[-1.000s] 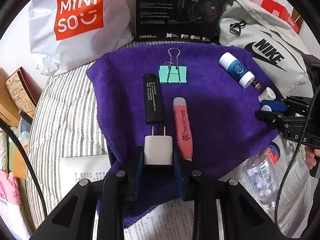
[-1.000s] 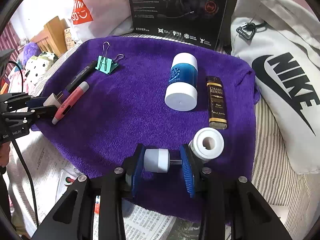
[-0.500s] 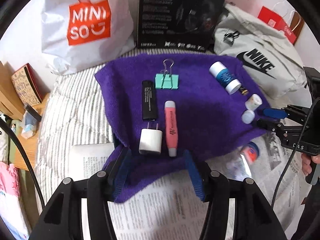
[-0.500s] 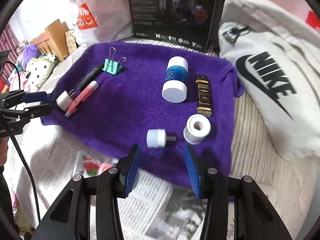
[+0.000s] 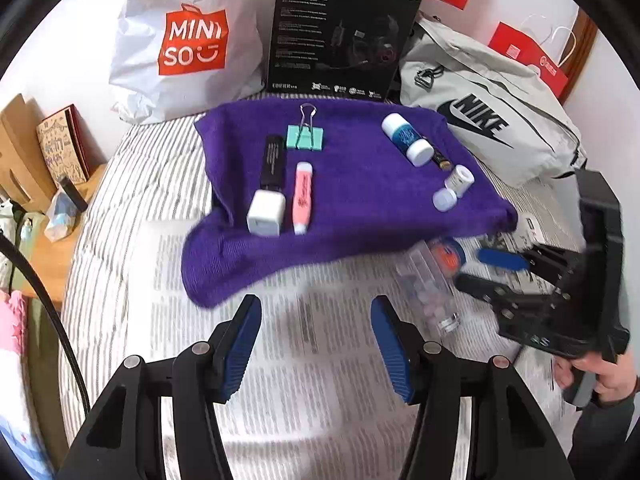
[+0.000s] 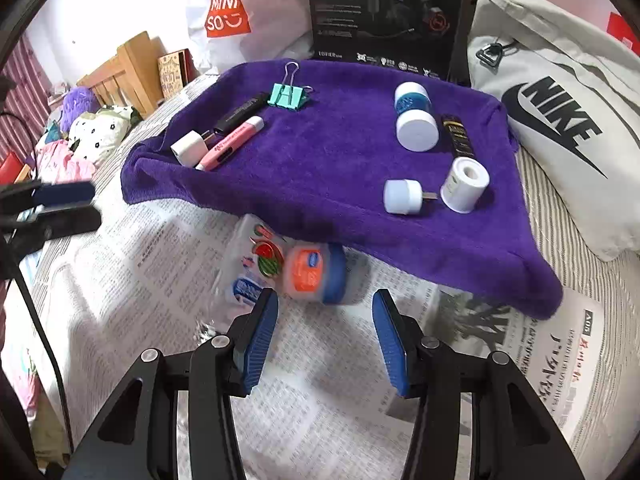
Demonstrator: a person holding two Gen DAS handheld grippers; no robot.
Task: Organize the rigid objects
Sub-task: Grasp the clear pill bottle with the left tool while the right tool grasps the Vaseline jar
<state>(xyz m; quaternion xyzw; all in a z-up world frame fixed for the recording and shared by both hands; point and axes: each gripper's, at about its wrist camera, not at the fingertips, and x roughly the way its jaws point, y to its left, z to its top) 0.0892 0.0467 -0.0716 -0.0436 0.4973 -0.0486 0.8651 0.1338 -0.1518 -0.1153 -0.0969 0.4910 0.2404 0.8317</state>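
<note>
Both sets of jaws are seen spread wide with nothing held: the left gripper (image 5: pixel 316 344) is poised over newspaper (image 5: pixel 320 360) at 6 o'clock of the purple towel (image 5: pixel 360 184), and the right gripper (image 6: pixel 324 340) is pointed at a clear bottle (image 6: pixel 296 268) with a blue cap that lies on the paper, partly tucked under the towel's near edge. On the towel, viewed from the left wrist, two groups are laid out. Toward 9 o'clock a white charger (image 5: pixel 266 213) is set just beside a pink highlighter (image 5: pixel 303 198), with a black bar (image 5: pixel 273 162) behind the charger and a teal binder clip (image 5: pixel 305 136) toward 12. Toward 3 o'clock a blue-and-white tube (image 5: pixel 406 139), a dark slim packet (image 5: pixel 441 160), a white roll (image 5: pixel 460 180) and a small white plug (image 5: pixel 444 200) are grouped closely.
</note>
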